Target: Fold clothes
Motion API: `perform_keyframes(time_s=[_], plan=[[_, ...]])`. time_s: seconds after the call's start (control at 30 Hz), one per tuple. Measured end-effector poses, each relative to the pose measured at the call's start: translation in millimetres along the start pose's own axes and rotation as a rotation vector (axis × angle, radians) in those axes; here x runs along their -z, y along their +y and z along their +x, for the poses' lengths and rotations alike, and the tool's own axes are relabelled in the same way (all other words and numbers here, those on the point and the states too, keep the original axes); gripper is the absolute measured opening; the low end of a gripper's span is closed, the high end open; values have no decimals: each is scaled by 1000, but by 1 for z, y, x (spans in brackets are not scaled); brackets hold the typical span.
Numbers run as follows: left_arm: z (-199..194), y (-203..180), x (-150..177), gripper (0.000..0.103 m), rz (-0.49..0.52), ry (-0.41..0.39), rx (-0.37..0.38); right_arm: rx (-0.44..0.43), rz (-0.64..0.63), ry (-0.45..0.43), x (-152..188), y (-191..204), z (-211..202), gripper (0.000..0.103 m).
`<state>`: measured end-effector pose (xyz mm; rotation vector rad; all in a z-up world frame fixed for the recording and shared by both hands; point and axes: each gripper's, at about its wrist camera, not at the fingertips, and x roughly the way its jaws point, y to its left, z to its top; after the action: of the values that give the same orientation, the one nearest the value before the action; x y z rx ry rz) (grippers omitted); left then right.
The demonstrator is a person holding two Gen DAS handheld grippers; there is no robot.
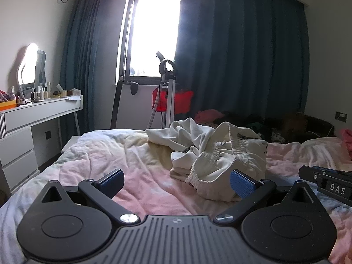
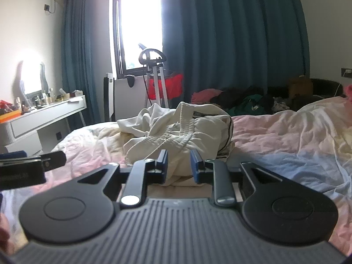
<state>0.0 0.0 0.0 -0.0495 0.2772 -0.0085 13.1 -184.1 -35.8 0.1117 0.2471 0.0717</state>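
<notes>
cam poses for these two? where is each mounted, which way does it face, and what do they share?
Left wrist: on the left gripper, open above the bed, facing the window; right gripper at its right edge.
Right wrist: on the right gripper, jaws narrowed around the cream garment; left gripper at its left edge.
Shared: garment, bed, window, curtains, dresser.

Both cams sit low over the near edge of the bed (image 1: 136, 160), looking across it toward the far window (image 1: 154, 33) and the blue curtains (image 2: 231, 39).

The left wrist view has its own left claw (image 1: 177, 183) wide at the bottom and faces a bit left, so the white vanity (image 1: 41, 112) fills that side.

The right wrist view sits closer to the cream clothes pile (image 2: 176, 129), dead ahead past the right claw (image 2: 178, 166).

They share the pile, window, vanity and garment steamer (image 2: 154, 74), and each catches the other claw at its edge.
</notes>
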Motion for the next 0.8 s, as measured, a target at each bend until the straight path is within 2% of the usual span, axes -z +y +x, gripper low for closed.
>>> perform_keyframes(time_s=[0.13,0.17,0.23,0.3,0.33,0.43,0.8], plan=[[0,0,0,103,4,4,0,-10,-6,9,0,-2,1,27],[0,0,0,103,5,5,0,-12,-7,11,0,-2,1,32],[-1,0,0,103,7,7,0,-17,-10,16,0,-3,2,50],[-1,0,0,103,8,9,0,-22,-13,21,-1,-4,2,83],[-1,0,0,103,9,10,0,-22,-17,22,0,-2,3,87],[-1,0,0,103,11,11,-1,-23,-29,26,2,10,1,87],[1,-2,4,103,29,15,-8,-2,17,53,3,0,4,87]])
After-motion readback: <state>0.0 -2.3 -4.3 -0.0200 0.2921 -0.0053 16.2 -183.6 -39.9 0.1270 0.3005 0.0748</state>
